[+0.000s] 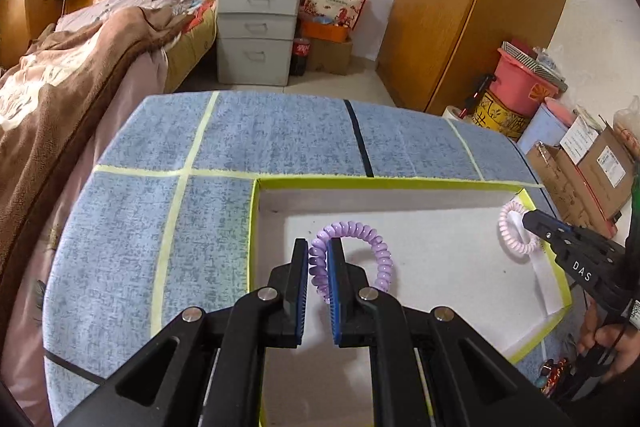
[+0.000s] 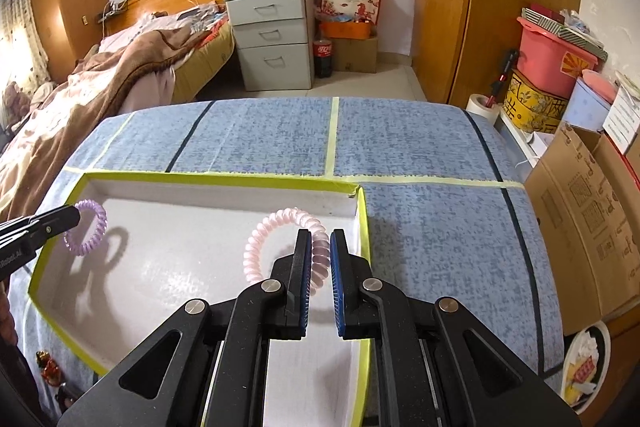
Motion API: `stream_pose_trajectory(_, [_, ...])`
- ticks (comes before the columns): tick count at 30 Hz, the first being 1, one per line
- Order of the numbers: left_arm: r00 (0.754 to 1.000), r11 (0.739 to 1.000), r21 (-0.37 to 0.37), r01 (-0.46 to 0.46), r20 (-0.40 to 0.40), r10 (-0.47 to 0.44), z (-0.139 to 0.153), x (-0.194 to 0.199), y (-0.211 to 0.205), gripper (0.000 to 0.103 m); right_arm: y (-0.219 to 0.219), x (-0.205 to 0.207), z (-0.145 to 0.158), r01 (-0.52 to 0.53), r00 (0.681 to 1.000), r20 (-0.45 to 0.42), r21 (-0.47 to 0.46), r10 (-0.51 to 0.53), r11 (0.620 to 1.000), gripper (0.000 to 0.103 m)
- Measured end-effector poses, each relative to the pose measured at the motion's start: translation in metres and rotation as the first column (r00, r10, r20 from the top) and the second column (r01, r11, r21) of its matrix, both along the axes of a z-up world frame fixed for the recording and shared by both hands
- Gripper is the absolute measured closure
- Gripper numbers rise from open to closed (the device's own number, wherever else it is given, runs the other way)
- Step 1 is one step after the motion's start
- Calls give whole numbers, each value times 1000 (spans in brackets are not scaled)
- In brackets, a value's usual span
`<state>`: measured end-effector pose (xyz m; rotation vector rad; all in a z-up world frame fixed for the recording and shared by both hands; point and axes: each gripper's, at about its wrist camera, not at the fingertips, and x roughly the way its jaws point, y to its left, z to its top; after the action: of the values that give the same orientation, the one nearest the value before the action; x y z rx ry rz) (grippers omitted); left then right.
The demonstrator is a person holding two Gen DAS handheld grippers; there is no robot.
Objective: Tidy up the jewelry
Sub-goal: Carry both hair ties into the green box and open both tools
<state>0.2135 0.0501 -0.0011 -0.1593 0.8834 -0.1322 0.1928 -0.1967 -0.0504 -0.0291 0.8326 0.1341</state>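
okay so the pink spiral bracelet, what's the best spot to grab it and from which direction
Grip one side of the coil itself, as the right claw does now: coming from above with the pink spiral bracelet strand pinched across its thickness. It is an open ring, so one finger passes through the hole and the rest hangs free over the white tray.

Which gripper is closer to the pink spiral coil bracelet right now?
Right. The right gripper is clamped on the pink spiral coil bracelet over the white tray; the left gripper holds a purple spiral coil bracelet across the tray.
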Motion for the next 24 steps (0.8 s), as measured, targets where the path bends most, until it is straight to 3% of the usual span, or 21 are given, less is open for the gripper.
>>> stream_pose_trajectory(19, [999,1000,-12,8,-46,-8,-14,5,-1,90,6,9,-8,-13,999,-32,-24,12,1000,93])
stream_pose_trajectory(22, [999,1000,-17,12,-45,-12,-12,5,-3,83,6,8,-7,-8,1000,-24,-26,8,1000,87])
stream_pose_trajectory(24, [999,1000,-13,13,-35,-13,-10,2,-3,72,6,6,-6,-13,1000,-21,-21,12,1000,83])
